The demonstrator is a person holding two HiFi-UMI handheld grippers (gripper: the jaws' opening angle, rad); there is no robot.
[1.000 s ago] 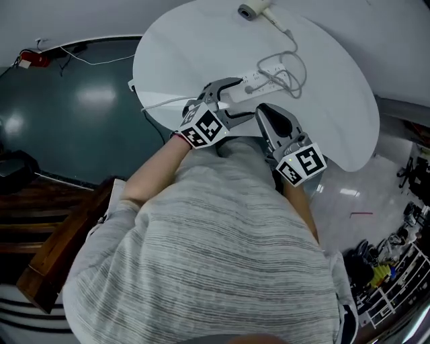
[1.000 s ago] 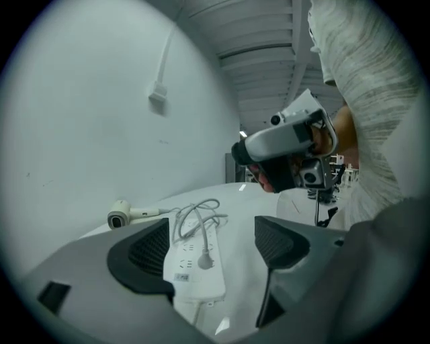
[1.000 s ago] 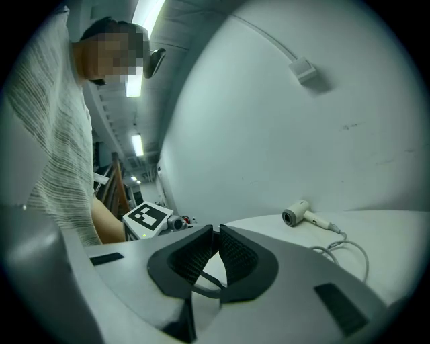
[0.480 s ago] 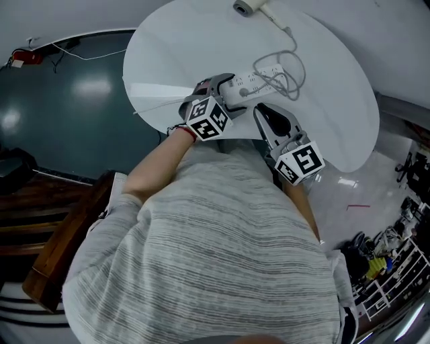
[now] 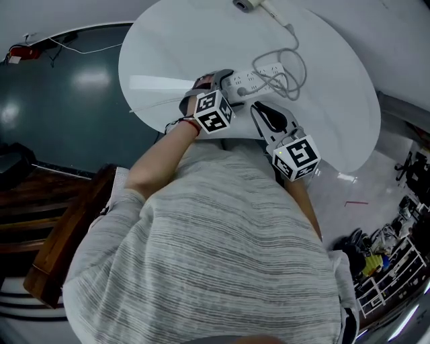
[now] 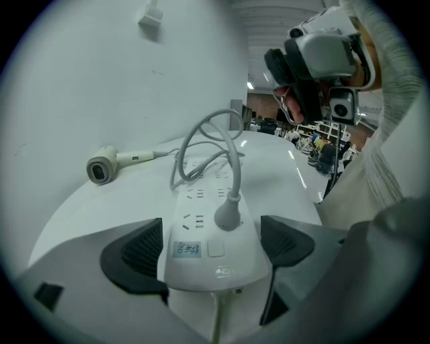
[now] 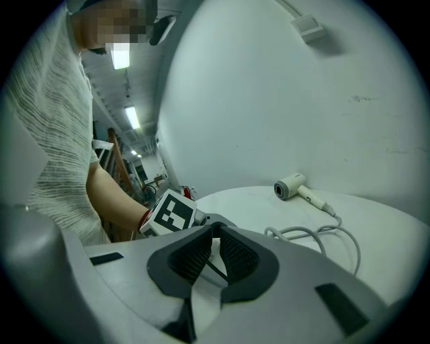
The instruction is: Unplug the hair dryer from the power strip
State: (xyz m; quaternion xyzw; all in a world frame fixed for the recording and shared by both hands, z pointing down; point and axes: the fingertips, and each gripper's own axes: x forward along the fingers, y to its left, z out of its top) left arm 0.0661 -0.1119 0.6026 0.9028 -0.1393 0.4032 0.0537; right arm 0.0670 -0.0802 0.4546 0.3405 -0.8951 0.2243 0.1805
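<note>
A white power strip [image 5: 252, 79] lies on the round white table [image 5: 175, 47], with a grey plug [image 6: 228, 215] seated in a near socket. The plug's looped cord [image 6: 201, 144] runs back to the white hair dryer [image 6: 101, 168], which lies at the table's far edge [image 5: 245, 7]. My left gripper [image 6: 211, 252] straddles the strip's near end. Its jaws are opening, with the strip [image 6: 201, 222] between the pads, which stand close beside its sides. My right gripper [image 5: 259, 111] hovers just right of the strip. In its own view it [image 7: 215, 252] is shut, with nothing held.
The table's near rim [image 5: 222, 138] is right below my hands. A dark green floor [image 5: 67, 107] with a red object [image 5: 17, 54] lies left, a wooden piece [image 5: 60, 248] at lower left, and a cluttered rack [image 5: 383, 269] at lower right.
Both grippers have dropped toward the table. The left one has tipped downward and come over the strip's near end with its jaws spreading wider. The right has sunk a little beside it.
</note>
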